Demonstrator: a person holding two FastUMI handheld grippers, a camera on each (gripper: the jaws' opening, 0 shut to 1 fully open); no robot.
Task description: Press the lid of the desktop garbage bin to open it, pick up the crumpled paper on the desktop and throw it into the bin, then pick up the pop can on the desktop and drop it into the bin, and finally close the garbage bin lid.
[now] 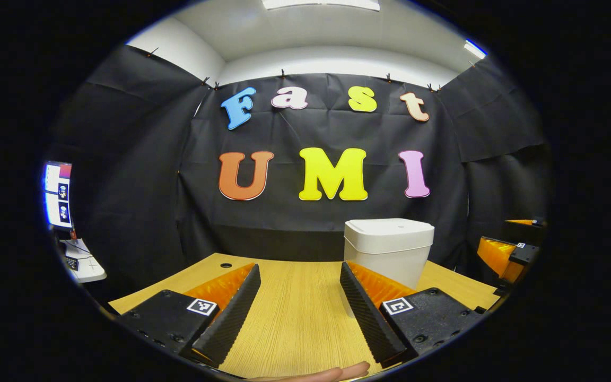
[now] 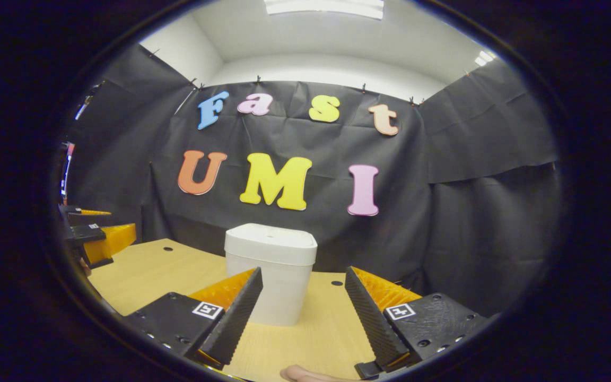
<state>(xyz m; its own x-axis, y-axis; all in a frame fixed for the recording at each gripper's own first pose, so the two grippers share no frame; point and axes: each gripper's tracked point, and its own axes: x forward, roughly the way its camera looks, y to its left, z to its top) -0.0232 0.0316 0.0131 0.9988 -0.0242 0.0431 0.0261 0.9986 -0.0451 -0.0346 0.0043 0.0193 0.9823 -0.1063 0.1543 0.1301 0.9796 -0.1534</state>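
Both the left gripper (image 1: 299,297) and right gripper (image 2: 301,302) hover released above the counter (image 1: 295,313), facing the closed garbage bin (image 2: 270,273) at 12 o'clock, likely poised to press its lid (image 2: 271,243).

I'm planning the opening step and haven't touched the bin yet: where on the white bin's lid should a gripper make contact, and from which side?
Probably the flat top of the lid, from above. The bin stands upright on the desk with its lid shut, and it is too wide for a side pinch. The right gripper, open, faces it most squarely.
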